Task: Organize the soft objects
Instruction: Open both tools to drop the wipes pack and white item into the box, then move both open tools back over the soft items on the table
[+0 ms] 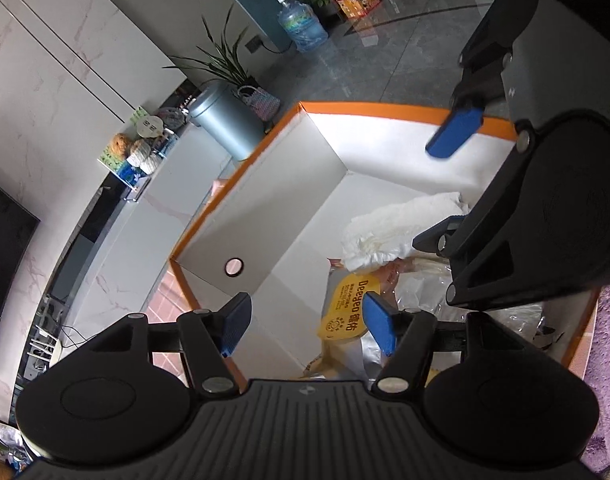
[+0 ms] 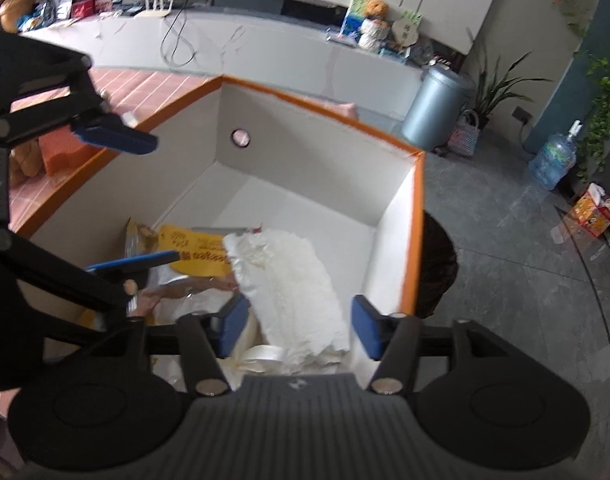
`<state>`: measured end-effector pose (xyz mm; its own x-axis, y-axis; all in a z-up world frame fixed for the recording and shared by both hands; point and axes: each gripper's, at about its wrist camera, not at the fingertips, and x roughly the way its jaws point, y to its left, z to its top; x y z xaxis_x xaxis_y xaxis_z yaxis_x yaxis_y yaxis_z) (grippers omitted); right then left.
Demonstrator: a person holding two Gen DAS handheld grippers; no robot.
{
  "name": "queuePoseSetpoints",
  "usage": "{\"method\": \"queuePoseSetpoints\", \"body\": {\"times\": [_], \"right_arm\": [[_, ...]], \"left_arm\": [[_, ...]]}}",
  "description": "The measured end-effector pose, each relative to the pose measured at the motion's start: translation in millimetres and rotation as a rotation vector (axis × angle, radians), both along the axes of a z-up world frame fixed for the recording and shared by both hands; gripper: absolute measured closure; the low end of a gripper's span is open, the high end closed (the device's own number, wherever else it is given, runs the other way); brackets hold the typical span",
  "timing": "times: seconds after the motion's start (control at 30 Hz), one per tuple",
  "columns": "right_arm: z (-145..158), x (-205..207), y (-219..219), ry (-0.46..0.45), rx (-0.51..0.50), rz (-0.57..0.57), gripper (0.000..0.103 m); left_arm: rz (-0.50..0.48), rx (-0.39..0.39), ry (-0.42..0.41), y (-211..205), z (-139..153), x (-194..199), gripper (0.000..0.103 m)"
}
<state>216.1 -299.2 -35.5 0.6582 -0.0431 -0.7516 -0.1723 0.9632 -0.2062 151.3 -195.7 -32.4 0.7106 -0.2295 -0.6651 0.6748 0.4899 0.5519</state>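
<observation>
- A white box with an orange rim (image 2: 419, 216) fills the middle of both views.
- A crumpled white cloth (image 2: 293, 280) lies inside, lower centre, beside a yellow packet (image 2: 197, 248) and clear plastic bags (image 1: 421, 284).
- The right gripper (image 2: 301, 326) hangs over the cloth, jaws apart, gripping nothing.
- The left gripper (image 1: 307, 322) sits at lower centre, jaws apart and empty, over the packet.
- The cloth looks stowed; much of the box floor is bare, so more items may follow.

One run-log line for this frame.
left hand-held gripper: open, empty | right hand-held gripper: open above white cloth | cloth, yellow packet: inside box
</observation>
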Motion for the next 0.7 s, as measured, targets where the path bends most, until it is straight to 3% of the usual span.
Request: {"method": "queuePoseSetpoints", "body": {"times": [0.23, 0.53, 0.7], "right_arm": [[14.3, -10.3, -2.2, -0.051, 0.014, -0.025, 0.029], [31.7, -31.8, 1.0, -0.122, 0.030, -0.041, 0.022], [41.2, -42.8, 4.6, -0.173, 0.045, -0.070, 0.018]], "left_arm": [[0.019, -0.039, -0.025, 5.7, 13.4, -6.6, 0.028], [0.035, -0.057, -0.068, 14.2, 24.1, -16.5, 0.028], [0.068, -0.106, -0.086, 25.4, 32.9, -21.3, 0.028]]}}
